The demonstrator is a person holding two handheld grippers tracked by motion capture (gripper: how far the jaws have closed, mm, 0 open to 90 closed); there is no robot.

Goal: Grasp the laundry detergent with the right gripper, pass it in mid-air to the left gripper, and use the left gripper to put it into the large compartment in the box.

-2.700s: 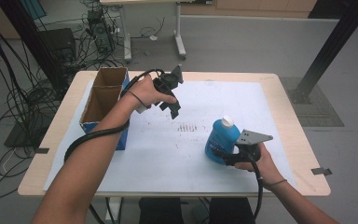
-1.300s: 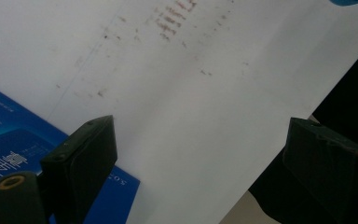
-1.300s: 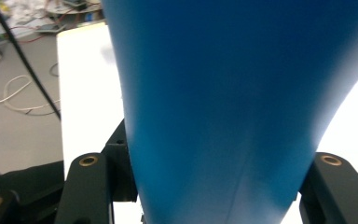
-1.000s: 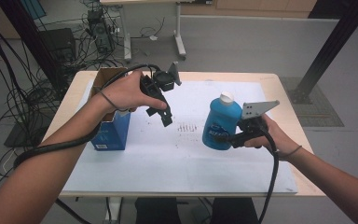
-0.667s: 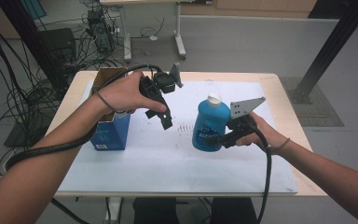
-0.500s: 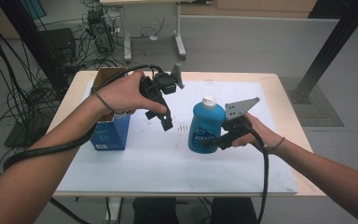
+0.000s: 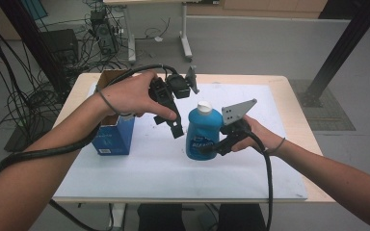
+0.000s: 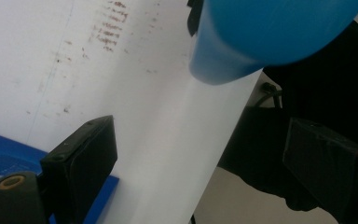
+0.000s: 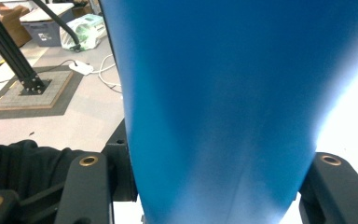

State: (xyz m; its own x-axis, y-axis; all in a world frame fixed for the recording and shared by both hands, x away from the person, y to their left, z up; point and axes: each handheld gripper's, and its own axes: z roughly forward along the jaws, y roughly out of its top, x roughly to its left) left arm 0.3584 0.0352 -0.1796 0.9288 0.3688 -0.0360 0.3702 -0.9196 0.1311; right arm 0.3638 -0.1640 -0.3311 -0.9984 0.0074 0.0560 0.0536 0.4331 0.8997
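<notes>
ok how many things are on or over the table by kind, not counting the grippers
blue bottle: 1
open blue cardboard box: 1
white mat: 1
total: 3

One blue plastic bottle (image 7: 203, 133) with a white cap; one open blue cardboard box (image 7: 113, 134); one white paper sheet (image 7: 173, 168) covering the wooden surface (image 7: 296, 110); two black handheld tools, left (image 7: 176, 126) and right (image 7: 211, 149).
</notes>
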